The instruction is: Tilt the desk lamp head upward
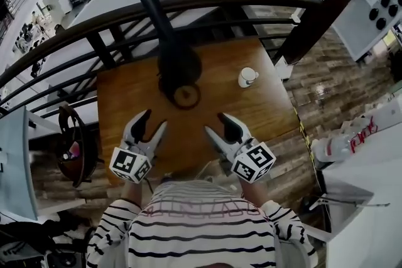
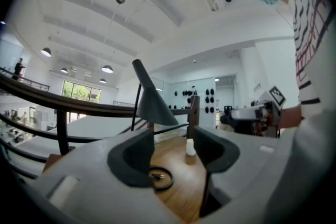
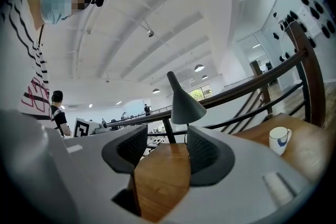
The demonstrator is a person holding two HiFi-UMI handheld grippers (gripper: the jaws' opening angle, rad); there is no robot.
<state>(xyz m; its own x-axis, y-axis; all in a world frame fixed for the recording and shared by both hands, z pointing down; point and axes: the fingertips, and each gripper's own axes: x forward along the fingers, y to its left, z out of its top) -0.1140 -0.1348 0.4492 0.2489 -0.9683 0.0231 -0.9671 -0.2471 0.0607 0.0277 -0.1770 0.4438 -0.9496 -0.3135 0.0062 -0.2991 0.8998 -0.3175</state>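
Observation:
A black desk lamp stands at the far middle of the wooden table (image 1: 270,103). Its cone head (image 1: 164,41) points down over the round base ring (image 1: 186,96). The same lamp head shows in the left gripper view (image 2: 152,99) and the right gripper view (image 3: 184,99), ahead of both sets of jaws. My left gripper (image 1: 152,121) hovers near the table's front left, open and empty. My right gripper (image 1: 214,122) hovers at the front right, also open with nothing between its jaws. Both are short of the lamp, not touching it.
A small white cup (image 1: 247,77) stands on the table right of the lamp. A dark curved railing (image 1: 207,3) runs behind the table. A dark chair (image 1: 75,144) sits at the left. A white counter with bottles (image 1: 352,141) is at the right.

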